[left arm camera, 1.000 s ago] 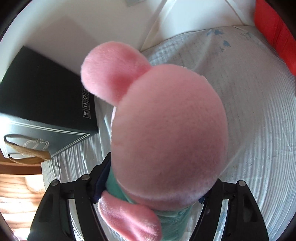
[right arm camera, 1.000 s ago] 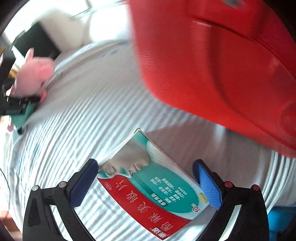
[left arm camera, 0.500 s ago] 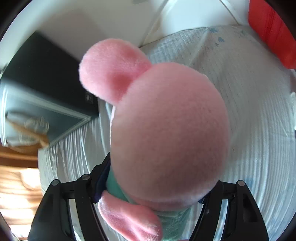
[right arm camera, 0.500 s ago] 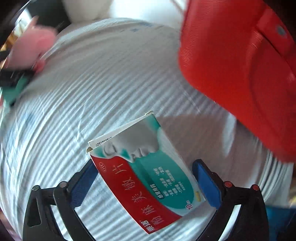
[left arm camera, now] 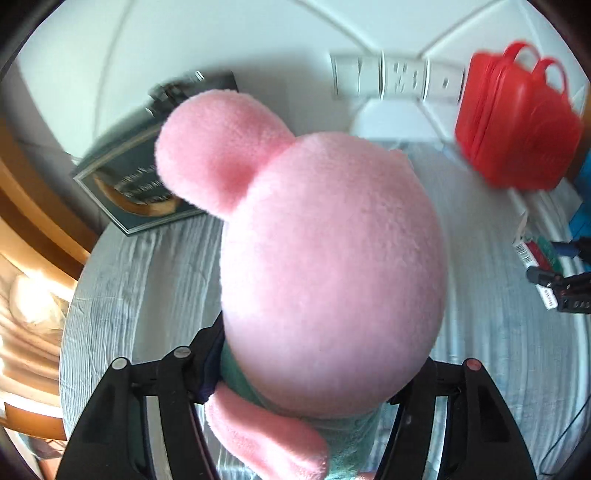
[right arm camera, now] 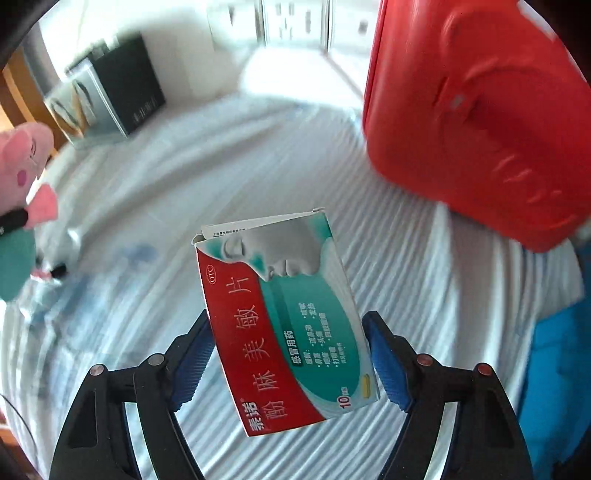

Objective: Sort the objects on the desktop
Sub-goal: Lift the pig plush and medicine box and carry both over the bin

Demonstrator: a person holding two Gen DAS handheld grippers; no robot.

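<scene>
surface: striped pale cloth | on it: red case; dark box

Ahead of my right tongs the striped sheet of the bed lies open through the middle. The red case blocks the right side, standing close to the wall, and the dark box stands in the far left corner. Between them a bare lane runs to the wall sockets.

Bright daylight fills both fisheye views. Around the sharp medicine box, the striped cloth and red case smear with motion blur; edges curve and darken.
</scene>
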